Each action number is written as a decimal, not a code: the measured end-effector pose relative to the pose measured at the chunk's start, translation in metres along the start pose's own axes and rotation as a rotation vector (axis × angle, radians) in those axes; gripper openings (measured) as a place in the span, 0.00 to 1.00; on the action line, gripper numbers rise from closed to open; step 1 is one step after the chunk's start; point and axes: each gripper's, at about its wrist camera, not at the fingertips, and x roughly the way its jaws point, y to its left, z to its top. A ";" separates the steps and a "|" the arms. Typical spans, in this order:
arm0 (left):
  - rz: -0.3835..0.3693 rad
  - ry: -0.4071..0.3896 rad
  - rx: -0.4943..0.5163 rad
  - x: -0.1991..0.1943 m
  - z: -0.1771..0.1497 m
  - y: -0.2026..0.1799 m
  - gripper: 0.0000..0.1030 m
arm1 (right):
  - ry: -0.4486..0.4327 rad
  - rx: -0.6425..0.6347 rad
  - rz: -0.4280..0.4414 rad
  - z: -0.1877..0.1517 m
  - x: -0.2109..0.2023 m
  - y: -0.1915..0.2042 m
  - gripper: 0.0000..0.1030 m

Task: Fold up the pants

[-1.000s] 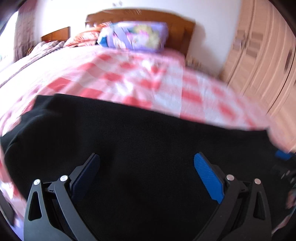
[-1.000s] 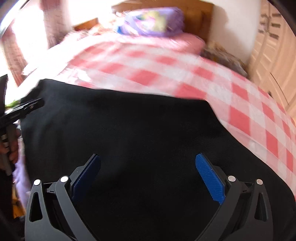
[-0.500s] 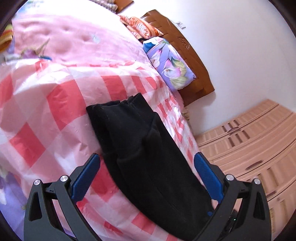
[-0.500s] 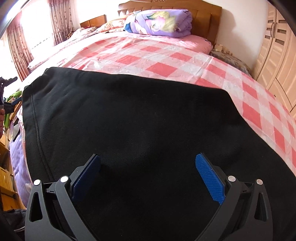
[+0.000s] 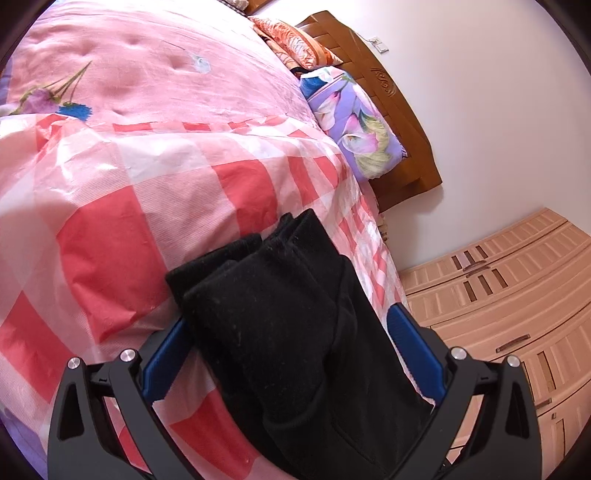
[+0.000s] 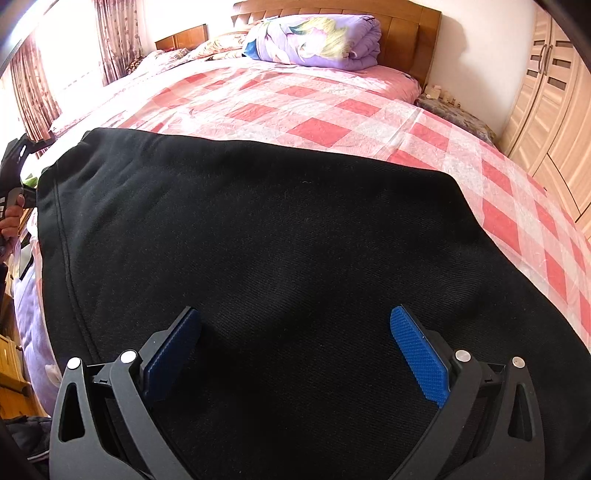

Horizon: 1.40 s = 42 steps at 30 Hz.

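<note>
Left gripper (image 5: 291, 347): spread wide, holding nothing; blue ribbed pads flanked the stacked end of the pants without pinching.
Pants (image 6: 258, 258): black, thick knit with fine ribbing and a stitched seam near the left edge; lay flat on the bed, towards its foot, far from the headboard.
Pants, layered end (image 5: 280, 314): several soft rounded folds piled up, lint-specked, seen edge-on in the left wrist view.
Handling: judged soft, limp, fairly heavy for cloth, not fragile, not slippery; likely to sag and slide out of line if lifted by one layer.
Hold: best taken at a folded edge or corner, pinching all layers together.
Bed cover (image 6: 332, 110): thin, crinkled, slightly glossy, pink and red checks; lay under the pants.
Right gripper (image 6: 295, 350): parted wide, empty, low over the middle of the pants; contact with the cloth could not be told.
Headboard (image 6: 406, 33): brown carved wood, hard, at the far end from the pants.
Quilt (image 6: 314, 40): puffy, purple floral, bundled against the headboard.
</note>
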 end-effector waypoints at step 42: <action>0.037 -0.188 0.476 -0.055 -0.061 -0.147 0.27 | 0.051 -0.373 0.257 0.106 0.049 0.168 0.96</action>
